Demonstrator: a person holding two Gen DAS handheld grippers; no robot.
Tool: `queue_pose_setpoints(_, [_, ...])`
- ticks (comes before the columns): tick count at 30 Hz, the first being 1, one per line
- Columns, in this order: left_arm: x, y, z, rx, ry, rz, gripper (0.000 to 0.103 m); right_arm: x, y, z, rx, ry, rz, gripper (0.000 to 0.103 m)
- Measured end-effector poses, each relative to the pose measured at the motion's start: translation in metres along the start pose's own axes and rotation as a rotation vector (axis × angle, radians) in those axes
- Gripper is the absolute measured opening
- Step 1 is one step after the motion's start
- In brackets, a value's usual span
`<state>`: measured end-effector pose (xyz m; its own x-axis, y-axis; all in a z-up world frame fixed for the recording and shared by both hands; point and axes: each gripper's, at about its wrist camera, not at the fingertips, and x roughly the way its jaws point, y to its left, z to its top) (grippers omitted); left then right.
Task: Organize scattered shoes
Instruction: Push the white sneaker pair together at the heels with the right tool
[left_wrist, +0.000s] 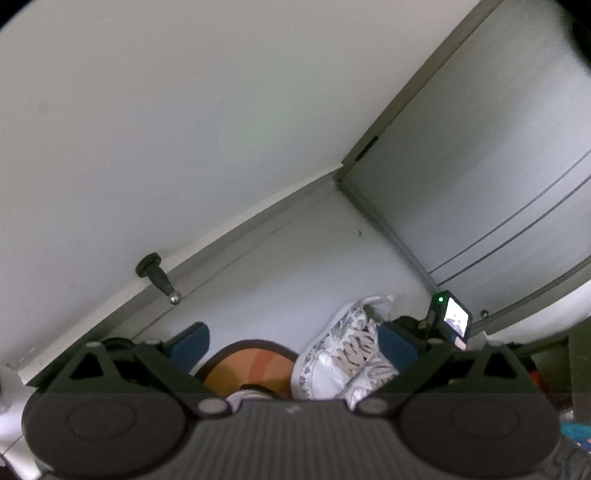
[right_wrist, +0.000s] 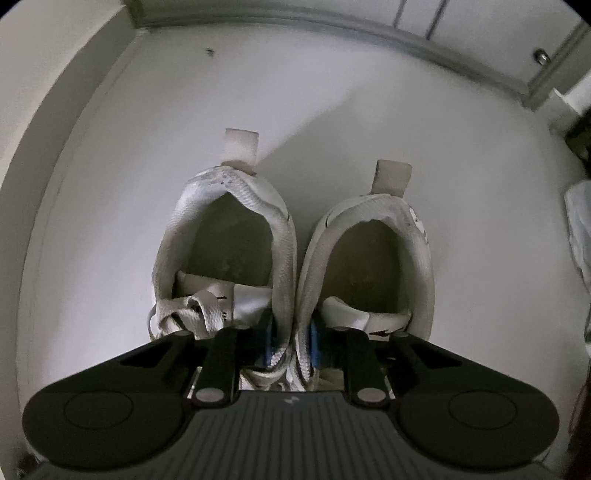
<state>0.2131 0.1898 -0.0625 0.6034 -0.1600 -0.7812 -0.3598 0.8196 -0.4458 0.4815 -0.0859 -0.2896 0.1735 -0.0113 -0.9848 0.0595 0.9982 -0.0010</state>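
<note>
In the right wrist view, two white sneakers stand side by side on a pale floor: the left sneaker (right_wrist: 225, 236) and the right sneaker (right_wrist: 373, 254), heels at the top of the view. My right gripper (right_wrist: 291, 343) points down at them. It is shut, its blue pads (right_wrist: 267, 338) pinching the two inner collars together. In the left wrist view the same white sneakers (left_wrist: 343, 354) lie low in the frame near a wall corner. My left gripper (left_wrist: 293, 343) hovers open above them with nothing between its blue pads (left_wrist: 192, 339).
An orange object with a dark rim (left_wrist: 251, 363) lies beside the sneakers. A black door stopper (left_wrist: 155, 271) sticks out of the baseboard at left. A small lit screen (left_wrist: 456, 317) on the right-hand device shows at right. A cabinet front (left_wrist: 498, 184) closes the corner.
</note>
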Motion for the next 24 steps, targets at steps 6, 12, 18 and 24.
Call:
queue_pose_setpoints(6, [0.001, 0.005, 0.0, -0.001, 0.002, 0.016, 0.099, -0.015, -0.003, 0.004, -0.118, -0.051, -0.031, 0.021])
queue_pose_setpoints(12, [0.006, 0.008, 0.0, -0.004, 0.007, 0.028, 0.099, -0.025, 0.021, 0.017, -0.394, -0.143, -0.111, 0.02])
queue_pose_setpoints(18, [0.01, 0.006, 0.0, 0.004, 0.015, 0.037, 0.099, -0.03, 0.034, 0.019, -0.541, -0.18, -0.087, 0.019])
queue_pose_setpoints(24, [0.011, 0.015, 0.002, -0.014, 0.02, 0.056, 0.099, -0.015, 0.055, 0.025, -0.653, -0.18, -0.095, 0.018])
